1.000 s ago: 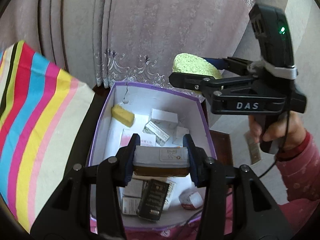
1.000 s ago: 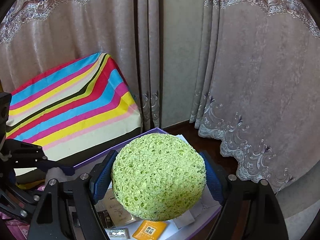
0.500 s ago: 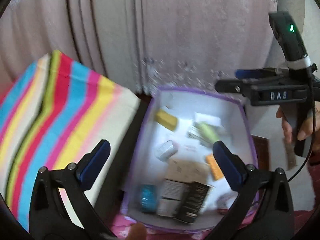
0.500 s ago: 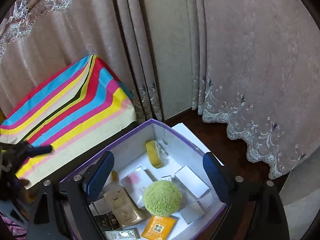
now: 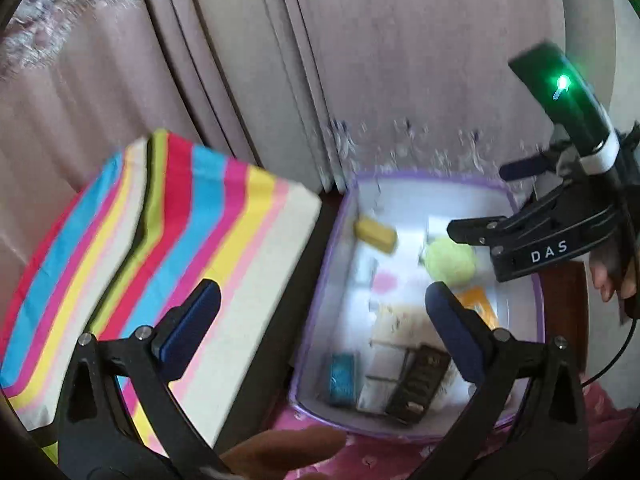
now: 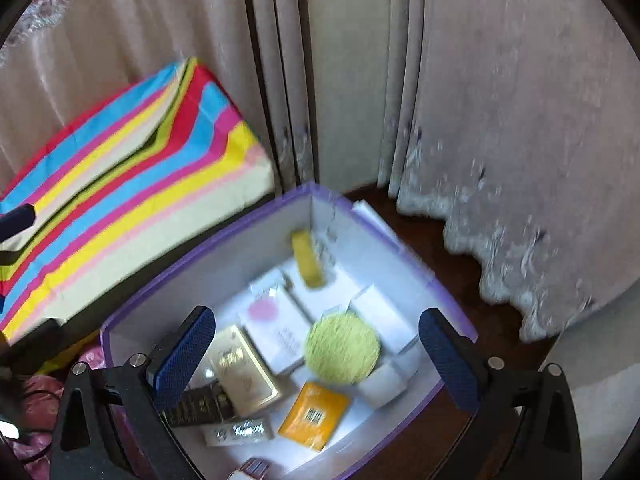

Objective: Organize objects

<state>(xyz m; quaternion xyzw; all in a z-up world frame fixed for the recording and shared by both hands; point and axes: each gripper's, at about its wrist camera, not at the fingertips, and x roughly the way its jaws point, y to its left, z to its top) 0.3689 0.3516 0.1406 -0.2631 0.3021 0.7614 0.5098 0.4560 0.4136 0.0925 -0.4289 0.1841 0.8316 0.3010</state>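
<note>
Both grippers, left (image 5: 322, 322) and right (image 6: 316, 354), gape empty, jaws just opened; the sponge (image 6: 342, 348) (light, squashy) suits an edge pinch.

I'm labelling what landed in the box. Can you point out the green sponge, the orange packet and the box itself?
green sponge (image 6: 342, 347): right wrist view, middle of its round top.
orange packet (image 6: 314, 416): right wrist view, centre of its face.
purple-edged box (image 6: 192, 276): right wrist view, inner left wall.
</note>
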